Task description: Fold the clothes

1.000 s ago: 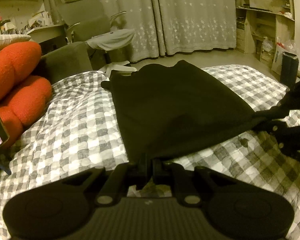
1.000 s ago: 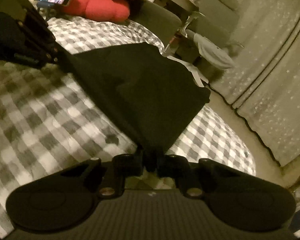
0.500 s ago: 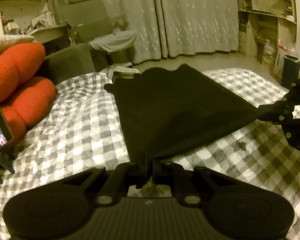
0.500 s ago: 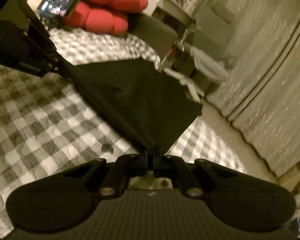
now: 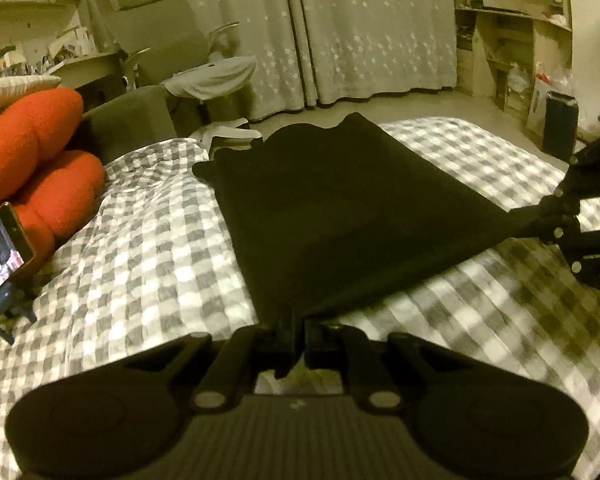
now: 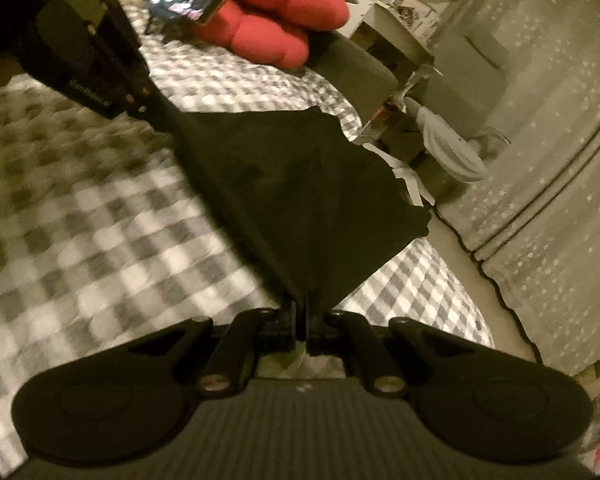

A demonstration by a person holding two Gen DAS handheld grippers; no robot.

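Black cloth hangs stretched between the two grippers above the checked bedspread, its near edge lifted and its far edge lying toward the foot of the bed. The left gripper has its fingers pressed together on one near corner, and the right gripper pinches the other corner the same way, so the hem runs taut between them. The worry is that each hold looks like a small bite of fabric at the very tip of the fingers; if the hands pull further apart or jerk, a corner could slide out and the cloth would collapse in a heap. Uneven lifting is the other risk: one hand higher or further forward than the other would skew the fold line, so the edges would not meet. The far hem looks wavy and rumpled, and carrying the near edge over it may trap those wrinkles inside the fold. Friction on the bedspread could also drag the far edge along, and the phone propped by the red cushion sits near enough to be knocked by a wide swing.
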